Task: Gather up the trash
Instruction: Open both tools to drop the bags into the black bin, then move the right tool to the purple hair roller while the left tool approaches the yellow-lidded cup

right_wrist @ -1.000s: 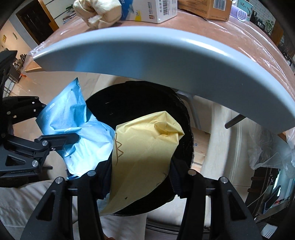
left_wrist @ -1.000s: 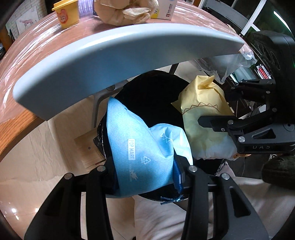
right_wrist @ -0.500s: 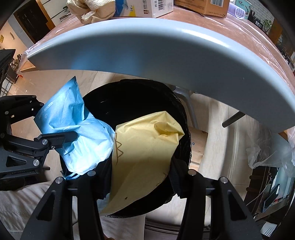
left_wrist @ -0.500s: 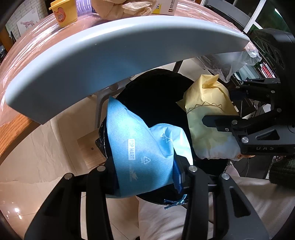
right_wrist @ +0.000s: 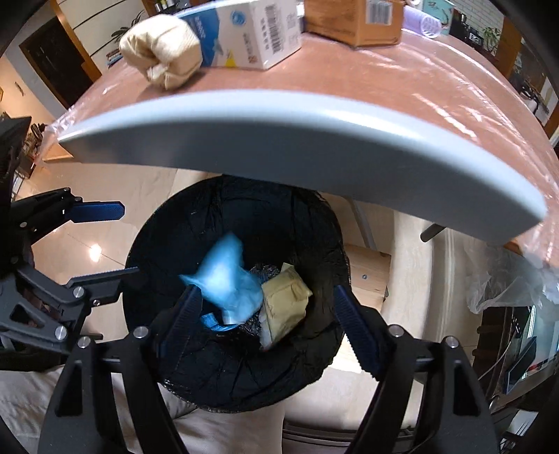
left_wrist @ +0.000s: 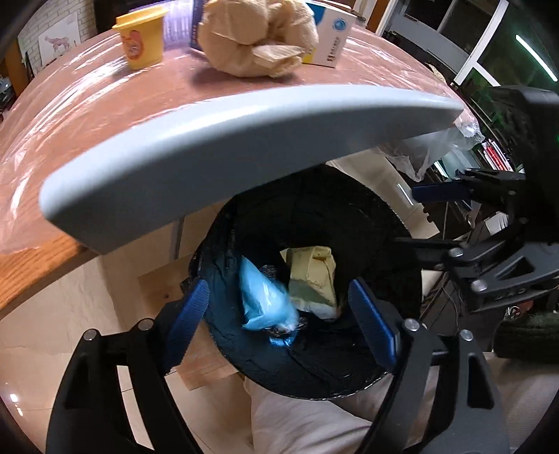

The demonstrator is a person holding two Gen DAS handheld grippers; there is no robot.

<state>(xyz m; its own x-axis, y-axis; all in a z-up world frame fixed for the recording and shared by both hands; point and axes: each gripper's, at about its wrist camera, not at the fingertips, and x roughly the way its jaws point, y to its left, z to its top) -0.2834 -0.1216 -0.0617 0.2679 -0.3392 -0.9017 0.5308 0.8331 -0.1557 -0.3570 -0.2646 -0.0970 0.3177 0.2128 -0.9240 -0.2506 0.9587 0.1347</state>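
A round bin lined with a black bag (left_wrist: 384, 223) (right_wrist: 314, 223) stands on the floor below the table's edge. A blue wrapper (left_wrist: 262, 300) (right_wrist: 227, 279) and a yellow wrapper (left_wrist: 312, 276) (right_wrist: 284, 304) lie inside it, the blue one blurred. My left gripper (left_wrist: 279, 314) (right_wrist: 101, 241) is open and empty above the bin. My right gripper (right_wrist: 265, 314) (left_wrist: 419, 216) is open and empty above the bin too. A crumpled beige paper wad (left_wrist: 255, 38) (right_wrist: 164, 59) lies on the table.
The table's grey rim (left_wrist: 209, 150) (right_wrist: 314, 139) overhangs the bin. On the table stand a yellow cup (left_wrist: 141, 42), a white-blue box (right_wrist: 244, 31) and a cardboard box (right_wrist: 353, 21). A clear plastic bag (left_wrist: 436, 146) hangs at the table's right end.
Both grippers have opened. The blue wrapper left the left gripper and the yellow wrapper left the right gripper; both dropped into the bin. Both cameras now see more of the table top.
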